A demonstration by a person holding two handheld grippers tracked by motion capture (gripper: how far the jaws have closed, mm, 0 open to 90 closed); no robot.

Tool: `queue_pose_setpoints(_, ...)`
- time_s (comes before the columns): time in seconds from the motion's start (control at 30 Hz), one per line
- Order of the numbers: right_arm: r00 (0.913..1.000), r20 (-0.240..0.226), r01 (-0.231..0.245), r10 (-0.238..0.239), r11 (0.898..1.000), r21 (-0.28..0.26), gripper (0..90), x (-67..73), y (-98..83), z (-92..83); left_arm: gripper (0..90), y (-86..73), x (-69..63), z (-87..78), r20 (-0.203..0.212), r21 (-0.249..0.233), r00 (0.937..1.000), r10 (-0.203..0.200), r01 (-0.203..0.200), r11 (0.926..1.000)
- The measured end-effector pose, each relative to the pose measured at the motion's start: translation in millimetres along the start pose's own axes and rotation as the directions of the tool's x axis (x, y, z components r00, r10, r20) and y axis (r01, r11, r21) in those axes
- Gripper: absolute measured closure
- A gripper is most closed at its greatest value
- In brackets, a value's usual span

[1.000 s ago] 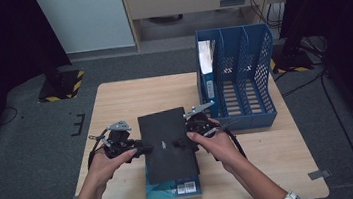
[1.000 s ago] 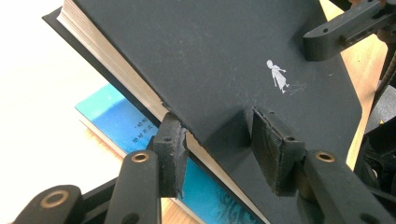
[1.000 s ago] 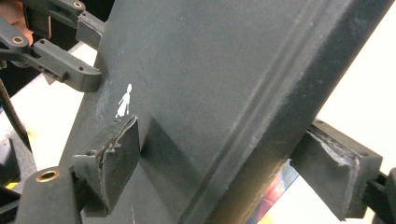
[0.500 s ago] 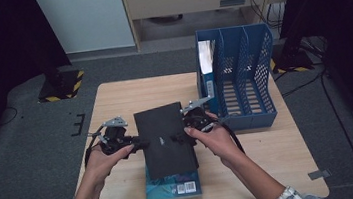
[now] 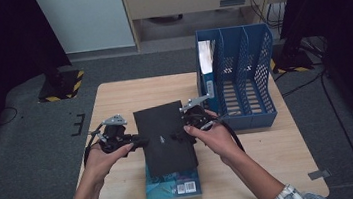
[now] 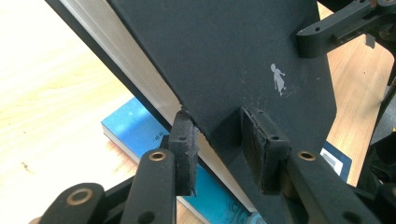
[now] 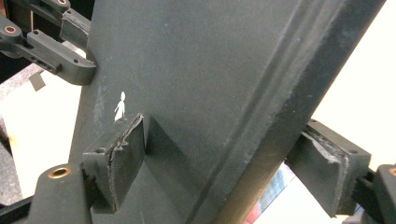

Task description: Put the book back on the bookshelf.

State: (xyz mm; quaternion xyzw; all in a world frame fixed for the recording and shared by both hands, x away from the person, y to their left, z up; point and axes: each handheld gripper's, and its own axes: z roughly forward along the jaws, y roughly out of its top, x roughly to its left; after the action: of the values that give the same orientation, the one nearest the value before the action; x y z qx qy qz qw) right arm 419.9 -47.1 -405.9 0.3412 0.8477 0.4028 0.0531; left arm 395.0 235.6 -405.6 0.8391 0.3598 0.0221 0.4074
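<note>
I hold a matte black hardcover book (image 5: 165, 138) tilted above a glossy blue book (image 5: 173, 187) on the pale wooden table (image 5: 114, 99). My left gripper (image 6: 218, 140), jaws just closing, pinches its page edge; my right gripper (image 7: 224, 168) clamps its rounded spine, ribbed pads pressing

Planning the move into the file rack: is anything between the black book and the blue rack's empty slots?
Nothing visible. The black book is held by both grippers; bare table lies between it and the blue rack, whose leftmost slot is occupied.
</note>
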Motion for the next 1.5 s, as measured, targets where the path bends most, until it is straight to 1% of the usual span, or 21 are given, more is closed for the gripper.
queue_pose_setpoints(0.07,1.0,0.005,0.007,-0.007,1.0,-0.004,21.7,-0.5,1.8,-0.3,66.4,1.7,0.7,-0.6,-0.002,-0.002,1.0,0.004,-0.004,1.0)
queue_pose_setpoints(0.23,1.0,0.008,0.005,-0.005,1.0,-0.007,22.7,-1.5,4.9,-1.1,68.0,5.0,1.2,-2.6,-0.006,0.002,0.9999,0.01,-0.01,0.9999)
queue_pose_setpoints(0.33,0.9998,0.017,0.011,-0.011,1.0,-0.014,23.7,-2.1,7.8,-1.5,68.7,8.2,1.7,-4.0,-0.019,0.002,0.9997,0.013,-0.013,0.9999)
queue_pose_setpoints(0.5,0.9996,0.025,0.011,-0.011,1.0,-0.026,24.7,-2.8,11.4,-1.7,70.7,12.1,3.0,-6.5,-0.025,0.002,0.9995,0.021,-0.021,0.9998)
queue_pose_setpoints(0.53,0.9994,0.03,0.015,-0.014,1.0,-0.028,24.9,-3.3,13.5,-0.9,71.0,14.8,3.2,-7.8,-0.034,0.007,0.999,0.028,-0.028,0.9996)
queue_pose_setpoints(0.57,0.9994,0.03,0.015,-0.014,1.0,-0.028,24.9,-3.3,13.5,-0.9,71.2,14.8,3.2,-7.8,-0.034,0.007,0.999,0.028,-0.028,0.9996)
queue_pose_setpoints(0.6,0.9994,0.032,0.012,-0.011,0.999,-0.034,25.8,-4.0,14.8,-0.6,71.2,16.9,3.0,-8.7,-0.045,0.011,0.9983,0.038,-0.037,0.9992)
queue_pose_setpoints(0.67,0.9995,0.029,0.016,-0.015,0.999,-0.035,26.0,-5.4,15.5,-0.1,71.4,18.1,3.0,-8.6,-0.049,0.013,0.9979,0.043,-0.043,0.999)
queue_pose_setpoints(0.83,0.9995,0.027,0.014,-0.013,0.999,-0.036,26.0,-7.8,15.5,0.9,71.6,19.6,4.5,-7.8,-0.05,0.009,0.9981,0.038,-0.037,0.9993)
queue_pose_setpoints(0.93,0.9992,0.037,0.016,-0.015,0.999,-0.04,26.1,-9.4,18.5,2.4,71.6,22.2,8.1,-7.5,-0.048,0.007,0.9983,0.033,-0.032,0.9994)
queue_pose_setpoints(0.97,0.9992,0.037,0.016,-0.015,0.999,-0.04,26.1,-9.4,18.5,2.4,71.6,22.8,9.6,-7.1,-0.047,0.0,0.9985,0.029,-0.029,0.9996)
queue_pose_setpoints(1.03,0.9988,0.044,0.024,-0.022,0.999,-0.041,26.2,-10.5,20.9,3.3,71.7,24.6,12.5,-7.1,-0.046,0.0,0.9986,0.025,-0.025,0.9997)
queue_pose_setpoints(1.07,0.9988,0.045,0.022,-0.02,0.999,-0.039,26.2,-11.9,23.3,4.6,71.7,26.5,15.2,-6.6,-0.046,0.003,0.9987,0.022,-0.022,0.9997)
queue_pose_setpoints(1.27,0.9991,0.042,0.013,-0.011,0.999,-0.041,26.2,-18.0,28.7,10.1,71.7,31.6,22.3,-4.8,-0.05,0.008,0.9986,0.014,-0.013,0.9999)
queue_pose_setpoints(1.37,0.9992,0.039,0.011,-0.009,0.999,-0.046,26.1,-20.8,30.3,12.1,71.7,33.8,24.0,-4.5,-0.051,0.017,0.9985,0.019,-0.018,0.9997)
queue_pose_setpoints(1.5,0.9988,0.047,0.012,-0.009,0.999,-0.049,26.2,-23.7,33.3,14.0,71.7,42.0,27.2,-3.7,-0.071,0.03,0.9971,0.03,-0.028,0.9992)
